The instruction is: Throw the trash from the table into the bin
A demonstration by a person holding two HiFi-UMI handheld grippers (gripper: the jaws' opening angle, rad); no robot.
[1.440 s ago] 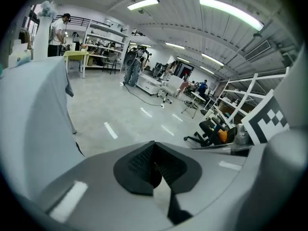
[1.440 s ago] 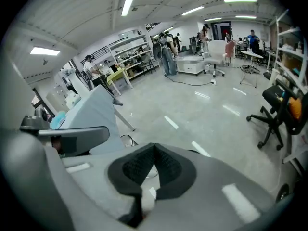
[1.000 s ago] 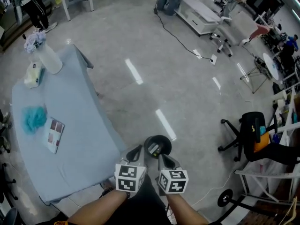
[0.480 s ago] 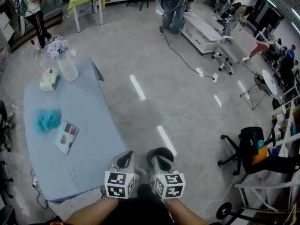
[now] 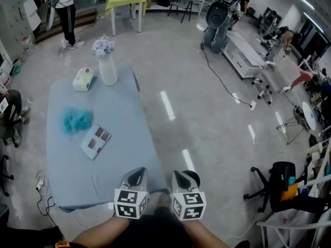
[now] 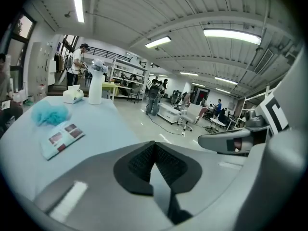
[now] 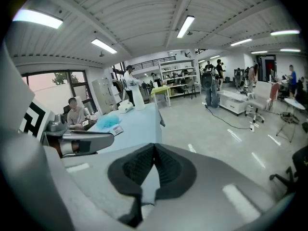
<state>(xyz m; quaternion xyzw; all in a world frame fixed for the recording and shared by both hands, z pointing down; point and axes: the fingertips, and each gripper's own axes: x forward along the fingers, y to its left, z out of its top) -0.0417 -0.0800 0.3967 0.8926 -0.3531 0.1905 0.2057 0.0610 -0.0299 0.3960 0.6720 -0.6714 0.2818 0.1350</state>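
The left gripper point(image 5: 135, 177) and right gripper point(image 5: 181, 179), jaws closed on nothing, are held together beside the table point(image 5: 124, 159), presumably ready to approach the teal puff point(image 5: 77, 121) on it.

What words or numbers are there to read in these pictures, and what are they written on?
No text can be read anywhere in these pictures.
Booklet: shows small pictures; any print is too small to read.
Tissue box: too blurred to read.
Left tool and right tool: their cubes carry only black-and-white square patterns, no letters.
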